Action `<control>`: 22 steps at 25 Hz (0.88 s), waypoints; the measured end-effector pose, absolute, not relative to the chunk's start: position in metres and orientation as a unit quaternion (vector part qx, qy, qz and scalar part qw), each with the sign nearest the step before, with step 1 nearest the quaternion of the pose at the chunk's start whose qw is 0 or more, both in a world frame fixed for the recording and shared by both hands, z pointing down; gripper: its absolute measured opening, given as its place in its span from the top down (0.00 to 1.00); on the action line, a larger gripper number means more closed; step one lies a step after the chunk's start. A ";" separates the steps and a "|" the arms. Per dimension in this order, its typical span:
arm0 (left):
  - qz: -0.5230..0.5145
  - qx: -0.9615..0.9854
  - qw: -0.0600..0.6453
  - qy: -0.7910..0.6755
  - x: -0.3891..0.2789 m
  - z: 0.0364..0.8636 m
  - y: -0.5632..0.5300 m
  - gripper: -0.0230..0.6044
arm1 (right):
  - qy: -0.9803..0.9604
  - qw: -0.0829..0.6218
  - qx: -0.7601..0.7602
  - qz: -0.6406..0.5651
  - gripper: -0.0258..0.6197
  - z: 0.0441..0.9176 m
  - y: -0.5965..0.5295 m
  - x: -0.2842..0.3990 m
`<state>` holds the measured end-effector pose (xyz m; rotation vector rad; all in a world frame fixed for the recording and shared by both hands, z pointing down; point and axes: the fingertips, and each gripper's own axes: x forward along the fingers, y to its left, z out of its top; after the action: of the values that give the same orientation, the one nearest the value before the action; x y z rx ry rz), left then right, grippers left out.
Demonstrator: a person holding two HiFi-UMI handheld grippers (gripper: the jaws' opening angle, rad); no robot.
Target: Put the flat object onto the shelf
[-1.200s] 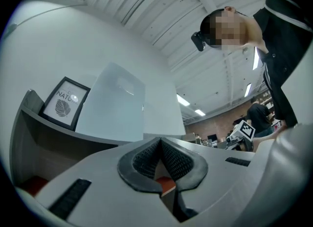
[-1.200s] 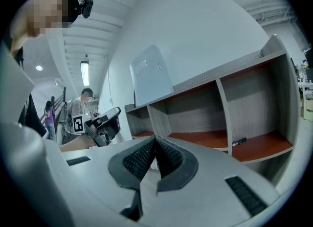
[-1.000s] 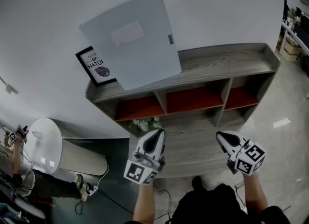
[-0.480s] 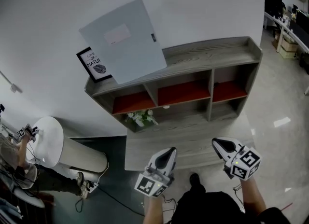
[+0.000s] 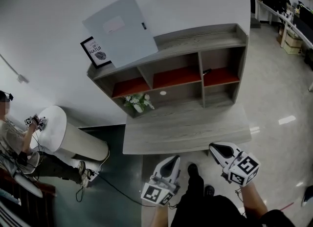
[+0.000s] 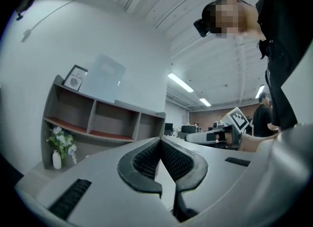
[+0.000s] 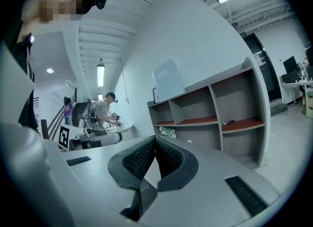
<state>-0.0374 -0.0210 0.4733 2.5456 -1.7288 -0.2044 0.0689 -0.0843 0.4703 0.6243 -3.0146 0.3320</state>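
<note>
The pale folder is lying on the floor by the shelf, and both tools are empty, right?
No. The folder stands on top of the shelf, leaning against the wall beside a framed picture; the head view shows it. The left tool and right tool are indeed empty, jaws together.

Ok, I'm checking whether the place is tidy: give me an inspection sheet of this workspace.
Surface: shelf top bare except at its left end.
Job's things: folder stands on the shelf top, leaning on the wall.
Clutter: frame beside folder; flowers lower left; small dark item in right compartment.
Grippers: left gripper and right gripper shut, empty, short of the shelf.
Cables: cable on floor at left.
Surroundings: person at round table, left.
</note>
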 end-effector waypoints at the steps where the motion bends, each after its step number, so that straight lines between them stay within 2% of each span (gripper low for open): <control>1: -0.068 0.821 0.033 -0.565 -0.032 0.475 -0.011 0.94 | -0.975 0.023 0.196 0.104 0.94 0.471 -0.075 0.073; 10: -0.065 0.814 0.028 -0.576 0.002 0.461 0.033 0.94 | -0.982 0.007 0.167 0.082 0.94 0.458 -0.030 0.096; 22: -0.073 0.806 0.030 -0.586 0.001 0.454 0.042 0.94 | -0.984 0.013 0.162 0.071 0.94 0.453 -0.017 0.097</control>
<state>0.0009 0.0419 0.4536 2.4853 -1.8073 -0.2250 0.0969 -0.0168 0.4535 0.5059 -3.0672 0.2198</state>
